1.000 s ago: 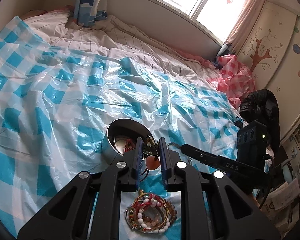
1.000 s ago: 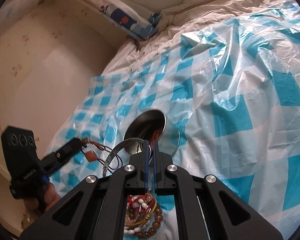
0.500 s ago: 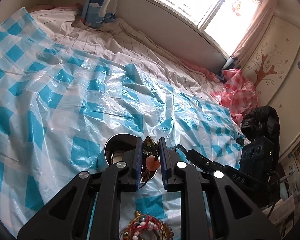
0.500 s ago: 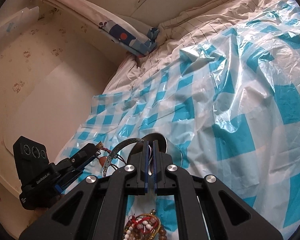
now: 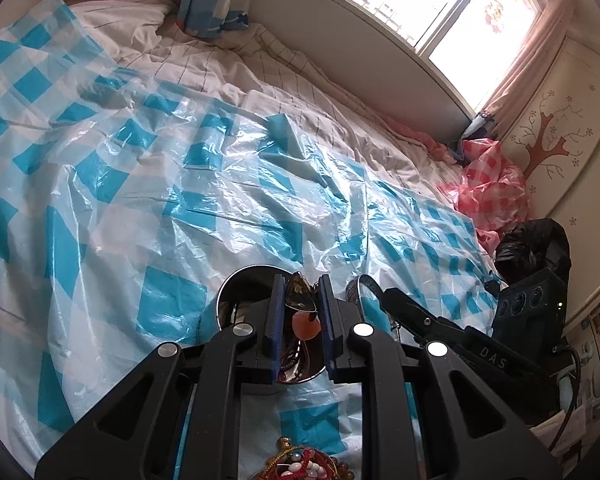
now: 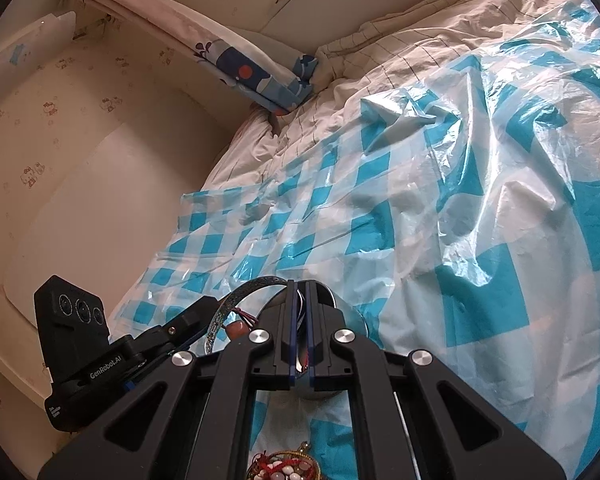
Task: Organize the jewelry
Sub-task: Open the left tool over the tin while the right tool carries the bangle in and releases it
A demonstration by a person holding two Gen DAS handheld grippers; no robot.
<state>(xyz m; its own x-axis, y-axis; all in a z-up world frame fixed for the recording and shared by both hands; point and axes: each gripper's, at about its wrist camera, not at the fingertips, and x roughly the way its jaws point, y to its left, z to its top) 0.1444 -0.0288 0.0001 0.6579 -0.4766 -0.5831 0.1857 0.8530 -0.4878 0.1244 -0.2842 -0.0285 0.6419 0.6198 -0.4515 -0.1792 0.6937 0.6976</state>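
Checked plastic sheet (image 5: pixel 148 184) spreads wide; left jaws clasp pendant (image 5: pixel 300 298) above bowl (image 5: pixel 236 292) rim, right seemingly clenched on bangle (image 6: pixel 236 300).

Rt gripper (image 6: pixel 299 292) jaws closed on thin bangle (image 6: pixel 236 300), over metal bowl (image 6: pixel 342 308) on blue-check plastic sheet (image 6: pixel 440 220). Lt gripper (image 6: pixel 204 312) at lower left, orange bead (image 6: pixel 237 329) at tip. Bead bracelet pile (image 6: pixel 284 467) at bottom edge.

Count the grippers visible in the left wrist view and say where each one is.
2: the left gripper at bottom centre over the metal bowl, and the right gripper reaching in from the right beside it.
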